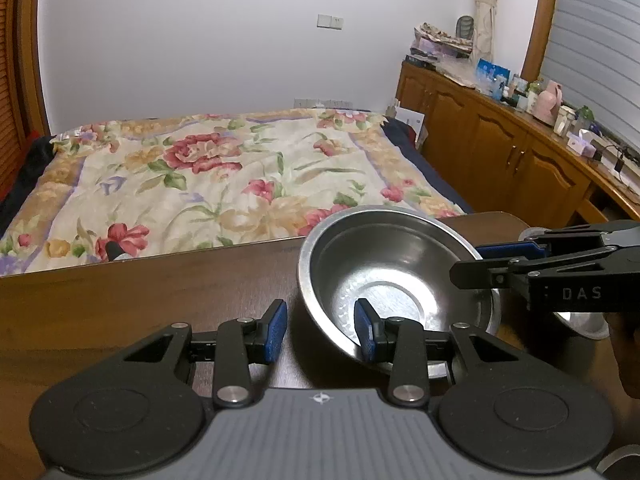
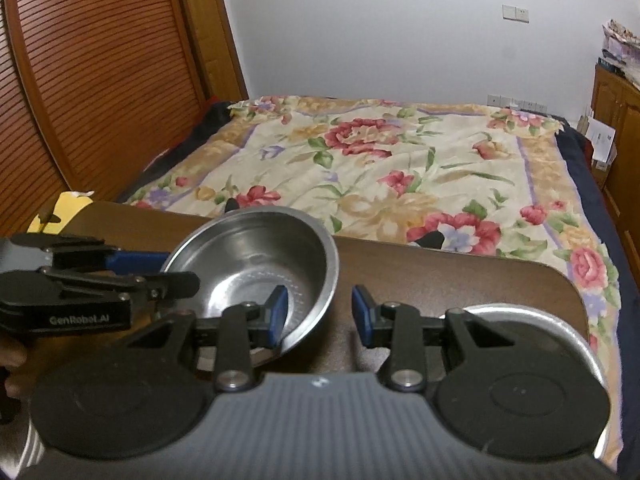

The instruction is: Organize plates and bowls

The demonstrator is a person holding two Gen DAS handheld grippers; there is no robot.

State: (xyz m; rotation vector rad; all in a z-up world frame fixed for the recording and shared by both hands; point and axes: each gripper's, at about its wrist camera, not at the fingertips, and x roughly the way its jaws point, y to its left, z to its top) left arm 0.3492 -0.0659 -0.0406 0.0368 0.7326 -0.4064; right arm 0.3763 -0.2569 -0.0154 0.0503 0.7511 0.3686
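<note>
A steel bowl (image 1: 394,280) (image 2: 256,268) sits tilted on the dark wooden counter (image 1: 140,300) (image 2: 440,280), its open side turned up and toward the cameras. Both grippers straddle its rim. The left gripper (image 1: 320,330) (image 2: 138,270) stands wide open: its right pad is inside the bowl against the near wall, its left pad outside over bare wood, so the near rim runs between the jaws without being pinched. The right gripper (image 2: 319,316) (image 1: 472,264) is open as well, its left pad inside the bowl and its right pad outside, above the counter; seen from the left wrist it reaches in from the right, one blue pad just behind the far rim and a black finger across the bowl's inside.

A second steel dish (image 2: 560,344) lies at the right end of the counter, mostly hidden behind the right gripper's body (its shape is hard to judge).

Lettering: "DAS" on the side of the right gripper, and "GenRobot.AI" on the side of the left one.

The counter's far edge runs just behind the bowl, and its right corner is rounded. Left of the bowl the wood is bare. Beyond the edge lies a bed (image 1: 224,176) (image 2: 380,168) with a floral cover, and wooden cabinets (image 1: 500,148) line the right wall, their top crowded with small items.
</note>
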